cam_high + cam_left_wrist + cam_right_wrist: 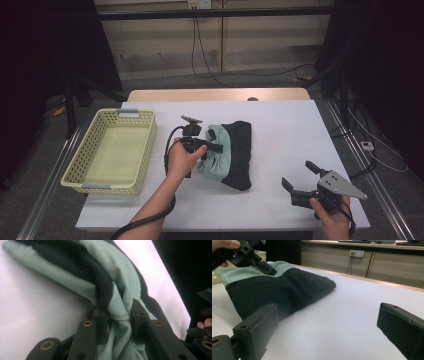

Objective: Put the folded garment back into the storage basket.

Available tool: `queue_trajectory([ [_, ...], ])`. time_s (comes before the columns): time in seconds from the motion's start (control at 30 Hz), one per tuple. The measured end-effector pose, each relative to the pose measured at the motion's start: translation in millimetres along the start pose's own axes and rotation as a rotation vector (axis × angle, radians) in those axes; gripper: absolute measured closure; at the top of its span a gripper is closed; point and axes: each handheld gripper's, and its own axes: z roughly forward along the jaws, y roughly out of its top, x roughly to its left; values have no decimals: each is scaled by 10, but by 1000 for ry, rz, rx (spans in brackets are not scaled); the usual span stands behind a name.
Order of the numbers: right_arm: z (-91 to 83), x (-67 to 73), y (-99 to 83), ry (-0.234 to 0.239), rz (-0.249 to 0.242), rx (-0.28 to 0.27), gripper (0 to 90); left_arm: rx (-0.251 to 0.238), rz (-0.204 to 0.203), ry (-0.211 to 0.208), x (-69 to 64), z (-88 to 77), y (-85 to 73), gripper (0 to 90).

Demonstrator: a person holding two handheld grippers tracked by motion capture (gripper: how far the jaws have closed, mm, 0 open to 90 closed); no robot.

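A crumpled mint-green and black cloth garment is seen lying at the middle of the white table, beside the pale yellow perforated plastic basket on the left. A bunched fold of its green fabric is clenched between the fingers of the left gripper. The right gripper is held spread and empty, well apart from the cloth (near the table's front right corner). The pinch would best be kept deep in the fold, so that the garment is not dropped if lifted.
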Motion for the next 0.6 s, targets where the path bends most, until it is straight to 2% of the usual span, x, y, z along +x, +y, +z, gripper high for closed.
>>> queue_trajectory([
  [0.1, 5, 5, 0, 1, 1, 0, 35, 5, 5, 11, -21, -101, 53, 718],
  [0.23, 0, 12, 7, 1, -1, -2, 35, 38, 44, 34, -70, -246, 136, 722],
  [0.47, 0, 10, 9, 0, 0, -2, 35, 64, 133, 120, -175, -476, 259, 726],
  [0.6, 8, 13, 5, 4, -3, -1, 34, 73, 169, 166, -225, -577, 301, 733],
])
